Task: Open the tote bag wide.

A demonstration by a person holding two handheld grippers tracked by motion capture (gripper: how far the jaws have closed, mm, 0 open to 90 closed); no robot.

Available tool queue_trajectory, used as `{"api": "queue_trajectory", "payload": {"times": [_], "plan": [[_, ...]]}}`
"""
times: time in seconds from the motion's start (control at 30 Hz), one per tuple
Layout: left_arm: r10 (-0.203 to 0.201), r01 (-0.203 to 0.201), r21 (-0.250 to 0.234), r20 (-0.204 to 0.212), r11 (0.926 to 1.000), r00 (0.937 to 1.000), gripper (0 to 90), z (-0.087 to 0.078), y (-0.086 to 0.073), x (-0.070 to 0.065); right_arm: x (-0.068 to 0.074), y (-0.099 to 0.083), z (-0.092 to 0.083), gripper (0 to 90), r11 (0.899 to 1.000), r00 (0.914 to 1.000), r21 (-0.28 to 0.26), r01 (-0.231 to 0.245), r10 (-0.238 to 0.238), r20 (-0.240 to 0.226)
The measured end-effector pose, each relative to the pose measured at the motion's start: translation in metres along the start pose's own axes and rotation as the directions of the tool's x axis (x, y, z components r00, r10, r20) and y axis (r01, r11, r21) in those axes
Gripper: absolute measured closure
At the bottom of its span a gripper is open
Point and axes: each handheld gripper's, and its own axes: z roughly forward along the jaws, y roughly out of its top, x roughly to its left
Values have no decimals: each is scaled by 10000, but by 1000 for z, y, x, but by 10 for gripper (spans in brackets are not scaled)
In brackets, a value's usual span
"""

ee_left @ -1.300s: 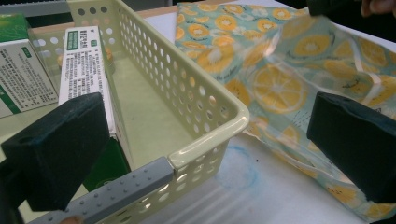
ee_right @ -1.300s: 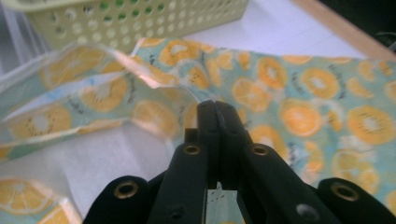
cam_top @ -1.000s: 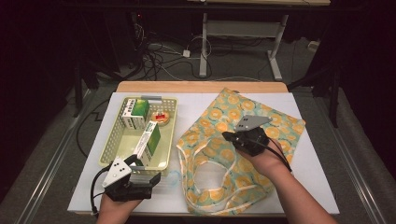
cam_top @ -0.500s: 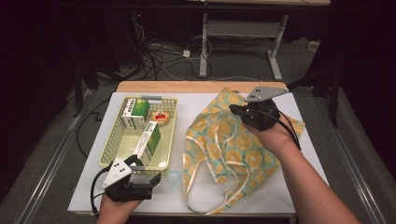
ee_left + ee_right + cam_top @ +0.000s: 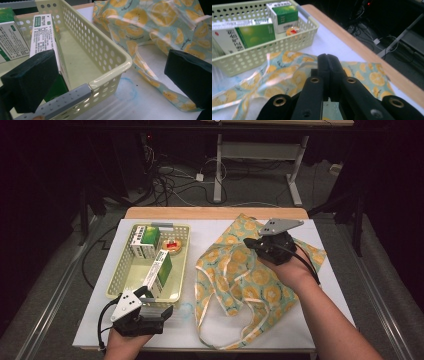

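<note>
High view: the right claw (image 5: pixel 260 245) sits over the bag (image 5: pixel 240 285), right of the basket (image 5: pixel 117 280), forearm reaching in from the lower right, wrist bent leftward. The left claw (image 5: pixel 155 297) rests at the basket's near corner on the table (image 5: pixel 325 285). One basket holds two boxes (image 5: pixel 160 267) and one small round tin (image 5: pixel 172 245).

Left gripper view: the left claw (image 5: pixel 110 75) stands wide, straddling the basket's (image 5: pixel 110 55) corner; the bag (image 5: pixel 155 22) lies right of the basket.

Right gripper view: the right claw (image 5: pixel 328 65) is pressed together, and whether it pinches the bag (image 5: pixel 287 75) cannot be told; the basket (image 5: pixel 262 53) lies beyond.
</note>
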Motion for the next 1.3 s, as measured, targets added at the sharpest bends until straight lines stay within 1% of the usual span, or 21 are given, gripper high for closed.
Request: {"api": "queue_trajectory", "payload": {"times": [0.27,0.3,0.43,0.5,0.53,0.63,0.67,0.7,0.73,0.77,0.83,0.87,0.9,0.93,0.97,1.0,1.03,1.13,1.17,1.23,1.3], "plan": [[10,-10,29,-2,10000,10000,0,1,0,0,11,-37,28,900,9964,9990,828,-172,205,-402],[9,-9,32,-2,10000,10000,0,1,0,0,16,-50,38,900,9932,9982,1148,-210,274,-539],[-2,2,34,6,10000,10000,0,1,0,0,26,-75,56,900,9836,9958,1781,-296,446,-805],[-6,6,35,9,10000,10000,0,1,0,0,30,-82,60,900,9815,9947,1885,-339,514,-889],[-11,11,42,8,10000,10000,0,1,0,0,30,-82,60,900,9815,9947,1885,-339,514,-889],[-41,40,64,11,10000,10000,0,2,-1,0,42,-69,36,756,9963,9926,799,-322,413,-1141],[-31,31,82,12,10000,10000,0,2,-1,0,42,-69,36,756,9963,9926,799,-322,413,-1141],[-34,33,89,16,10000,10000,0,3,-1,0,50,-63,25,734,9988,9909,434,-244,299,-1311],[-31,30,105,25,9999,10000,0,3,-1,0,74,-58,9,677,9999,9841,-126,-26,3,-1776],[-24,24,131,31,9999,10000,0,4,-1,0,90,-59,6,645,9995,9815,-117,277,-294,-1892],[-19,18,174,41,9998,10000,0,5,-1,-1,114,-68,10,579,9986,9705,109,508,-468,-2364],[-8,7,189,38,9998,10000,0,5,-1,-1,114,-68,10,579,9986,9705,109,508,-468,-2364],[-6,5,175,50,9998,10000,0,5,-1,-2,124,-75,17,554,9974,9670,392,607,-490,-2501],[11,-12,159,51,9999,10000,0,5,-1,-3,136,-89,31,562,9888,9667,1069,1038,-750,-2448],[49,-49,143,54,9999,10000,0,4,-1,-4,139,-96,37,675,9854,9663,1315,1085,-735,-2468],[62,-63,126,51,9999,10000,0,4,0,-4,139,-96,37,675,9854,9663,1315,1085,-735,-2468],[67,-68,121,54,9999,10000,0,4,0,-5,141,-102,40,900,9846,9624,1265,1209,-850,-2582],[75,-76,175,47,9998,10000,0,5,-1,-3,141,-96,35,900,9900,9638,862,1112,-863,-2523],[12,-13,179,47,9998,10000,0,5,-1,-2,135,-81,25,900,9959,9673,253,864,-777,-2414],[-17,17,200,39,9998,10000,0,6,-1,-1,128,-72,19,900,9979,9701,-42,649,-641,-2343],[7,-8,173,43,9999,10000,0,5,-1,-2,98,-46,8,900,9977,9813,-664,109,-234,-1910]]}}
